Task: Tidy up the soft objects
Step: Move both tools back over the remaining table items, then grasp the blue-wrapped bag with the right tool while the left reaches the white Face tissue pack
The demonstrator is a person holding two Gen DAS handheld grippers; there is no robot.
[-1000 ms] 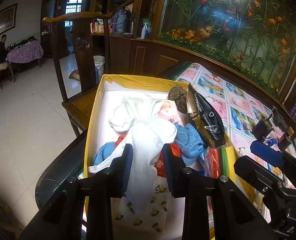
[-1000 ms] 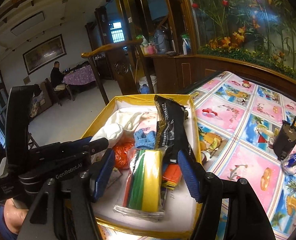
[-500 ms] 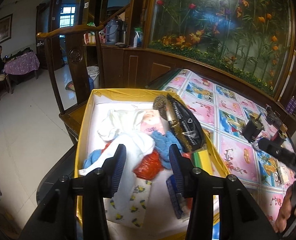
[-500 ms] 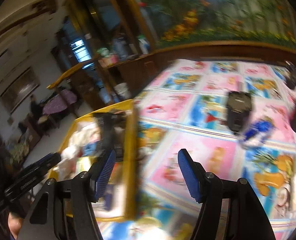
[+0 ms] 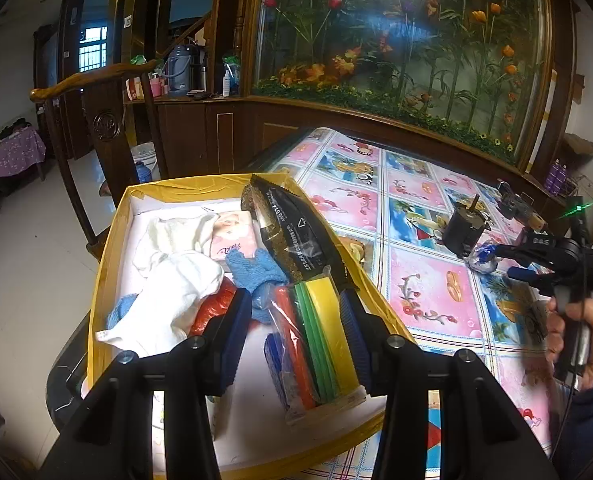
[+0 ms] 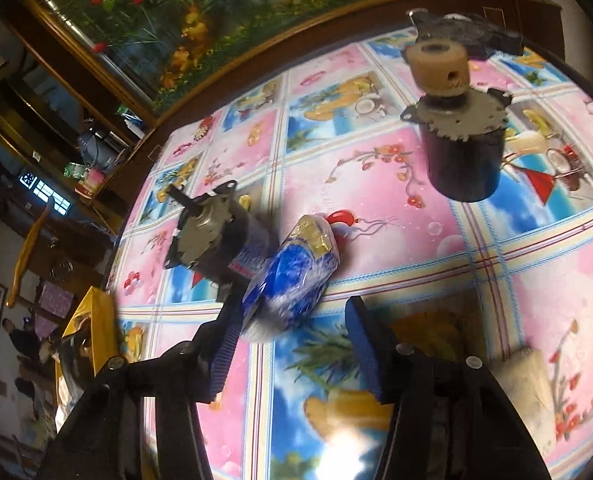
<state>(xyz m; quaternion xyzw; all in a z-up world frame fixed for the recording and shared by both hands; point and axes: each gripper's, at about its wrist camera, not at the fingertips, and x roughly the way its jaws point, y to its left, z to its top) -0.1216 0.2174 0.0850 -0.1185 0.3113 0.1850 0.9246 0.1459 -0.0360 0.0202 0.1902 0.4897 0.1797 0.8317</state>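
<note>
On the flowered tablecloth, beside a motor, lies the blue packet; the right gripper, just narrowing but not yet pinching, should straddle it squarely, while the left gripper hangs spread over the yellow box.

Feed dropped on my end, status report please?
Left gripper open over yellow box, jaws just opened. Right gripper closing around blue wrapped packet, not clamped. Dark motor touching packet.
</note>
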